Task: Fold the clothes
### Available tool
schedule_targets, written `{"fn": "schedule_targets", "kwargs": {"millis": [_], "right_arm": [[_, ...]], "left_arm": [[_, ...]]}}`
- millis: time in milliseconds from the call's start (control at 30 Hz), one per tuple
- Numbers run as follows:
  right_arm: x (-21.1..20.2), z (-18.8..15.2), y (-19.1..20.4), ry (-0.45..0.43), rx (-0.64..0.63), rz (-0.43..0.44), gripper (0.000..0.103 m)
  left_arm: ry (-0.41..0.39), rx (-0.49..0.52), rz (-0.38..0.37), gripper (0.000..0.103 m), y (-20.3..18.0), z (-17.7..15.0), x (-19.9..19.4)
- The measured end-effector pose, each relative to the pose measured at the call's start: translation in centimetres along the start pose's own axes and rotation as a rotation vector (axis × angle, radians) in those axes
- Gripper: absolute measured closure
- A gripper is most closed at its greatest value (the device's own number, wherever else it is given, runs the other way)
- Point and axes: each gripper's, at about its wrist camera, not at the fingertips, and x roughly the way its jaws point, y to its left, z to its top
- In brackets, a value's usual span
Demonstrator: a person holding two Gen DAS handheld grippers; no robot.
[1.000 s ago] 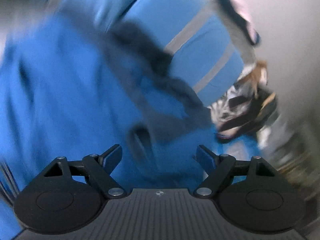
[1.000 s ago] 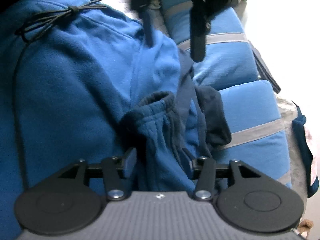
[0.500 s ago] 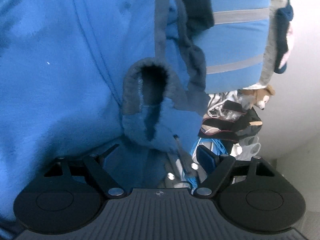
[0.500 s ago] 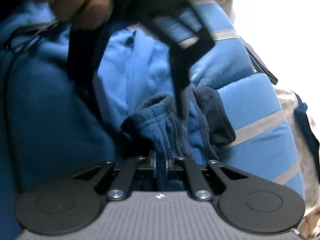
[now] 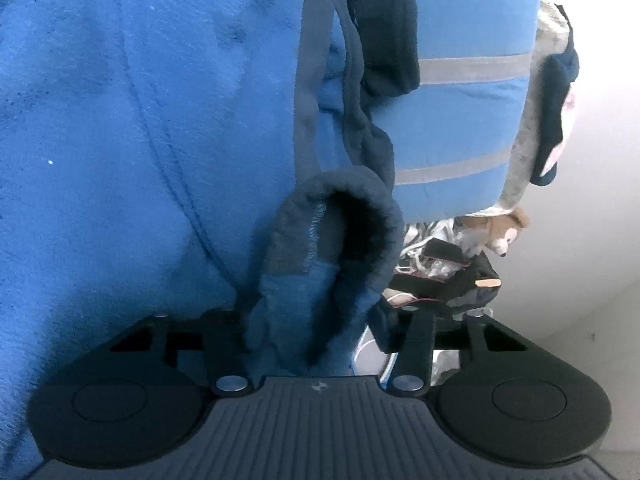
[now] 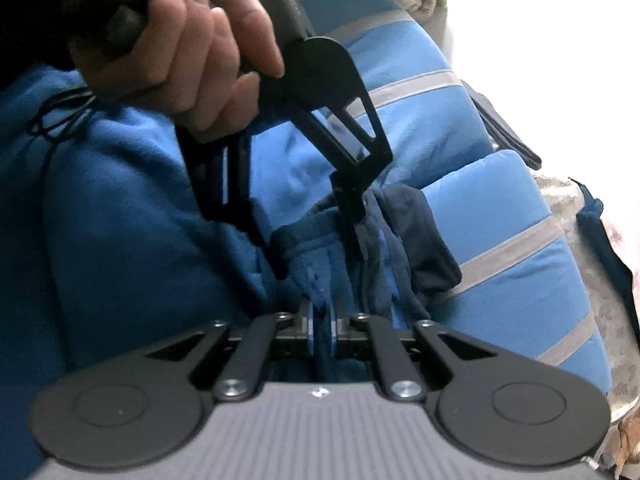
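Note:
A blue fleece jacket (image 5: 120, 140) with navy trim fills the left wrist view and the left half of the right wrist view (image 6: 132, 248). Its sleeve cuff (image 5: 332, 240) gapes toward the left camera, lying between the spread fingers of my left gripper (image 5: 312, 328), which is open around it. In the right wrist view my right gripper (image 6: 320, 320) is shut on the sleeve fabric just below the cuff (image 6: 316, 240). A hand (image 6: 188, 52) holds the left gripper (image 6: 320, 258) above, its fingers straddling the cuff from either side.
Under the jacket lie blue cushions with grey stripes (image 5: 460, 100) (image 6: 512, 248). A plush toy (image 5: 500, 236) and a heap of dark clutter (image 5: 448, 276) sit by the white wall at the right. A black drawcord (image 6: 60, 120) lies on the fleece.
The right gripper closed on the sleeve below the cuff. The left gripper swung in from above and came down around the cuff, its fingers now a little narrower.

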Motion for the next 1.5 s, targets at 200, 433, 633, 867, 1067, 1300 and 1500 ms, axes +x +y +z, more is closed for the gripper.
{"fn": "schedule_targets", "kwargs": {"millis": [200,433,633,867,1067,1300,1500], "right_arm": [[-0.1,0.0,0.4,0.002,-0.010,0.022,0.094],[-0.2,0.0,0.0,0.023,0.006,-0.092,0.033],[0.0,-1.2,-2.1,0.079,0.055,-0.203,0.018],[0.1,-3.6,-6.4,0.154,0.205,-0.259,0.010],[0.6,-6.8,-8.4,0.249,0.288,-0.170,0.003],[3.8,-8.1,-10.9,0.279,0.426,-0.214,0.002],[8.5,-7.5,-13.8,0.277,0.549,-0.289,0.001]], "left_arm": [[-0.029,0.044,0.027,0.084,-0.4,0.2,-0.3],[-0.076,0.209,0.005,0.092,-4.0,-0.1,-1.6],[-0.098,0.295,-0.045,0.092,-8.3,0.3,-2.5],[-0.146,0.390,-0.070,0.092,-13.7,1.3,-3.8],[-0.189,0.429,-0.090,0.092,-17.6,2.4,-4.8],[-0.245,0.434,-0.163,0.092,-22.8,4.1,-5.1],[-0.292,0.458,-0.230,0.092,-27.4,4.9,-6.1]]}}
